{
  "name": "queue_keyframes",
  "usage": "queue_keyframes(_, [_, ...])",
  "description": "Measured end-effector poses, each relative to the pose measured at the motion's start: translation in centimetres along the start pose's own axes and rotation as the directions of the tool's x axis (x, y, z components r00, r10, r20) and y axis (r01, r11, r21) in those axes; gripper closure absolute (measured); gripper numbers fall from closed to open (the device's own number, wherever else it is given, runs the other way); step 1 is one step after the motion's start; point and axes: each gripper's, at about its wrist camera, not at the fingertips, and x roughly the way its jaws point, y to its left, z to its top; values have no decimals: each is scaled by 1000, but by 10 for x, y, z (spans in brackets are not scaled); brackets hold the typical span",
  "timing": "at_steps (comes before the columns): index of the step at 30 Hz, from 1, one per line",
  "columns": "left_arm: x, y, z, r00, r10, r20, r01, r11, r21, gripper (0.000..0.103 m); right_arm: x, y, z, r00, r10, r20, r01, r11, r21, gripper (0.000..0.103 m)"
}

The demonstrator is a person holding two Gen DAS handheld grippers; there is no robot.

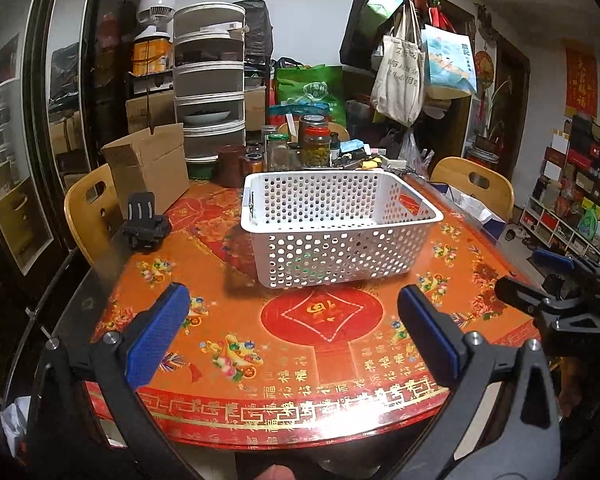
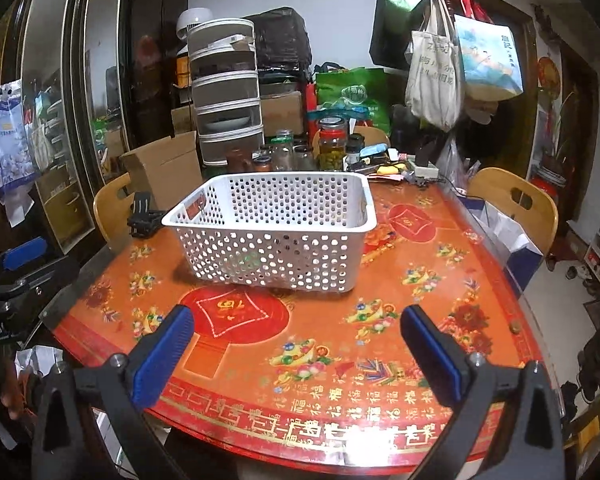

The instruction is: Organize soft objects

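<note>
Both the left gripper (image 1: 292, 336) and right gripper (image 2: 296, 344) hover with fingers spread and empty above the counter (image 1: 340, 360); the white basket (image 1: 332, 224) looks nearly empty, sorting apparently unstarted.

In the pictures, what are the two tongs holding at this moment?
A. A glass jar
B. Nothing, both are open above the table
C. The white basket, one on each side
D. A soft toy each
B: the left tongs and the right tongs both show blue pads spread wide with only the red patterned table between them, and the white basket stands apart, ahead of them.
</note>
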Motion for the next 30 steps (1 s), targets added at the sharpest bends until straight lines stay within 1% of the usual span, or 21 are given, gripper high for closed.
queue_keyframes(10, [9,-4,-3,1000,-8,-16,8,1000,17,0,-1,4,-2,1000,6,-1,-6,1000,-12,0])
queue_keyframes(30, [8,-3,-5,1000,-12,-16,13,1000,17,0,-7,5,-2,1000,13,9,-13,1000,-17,0])
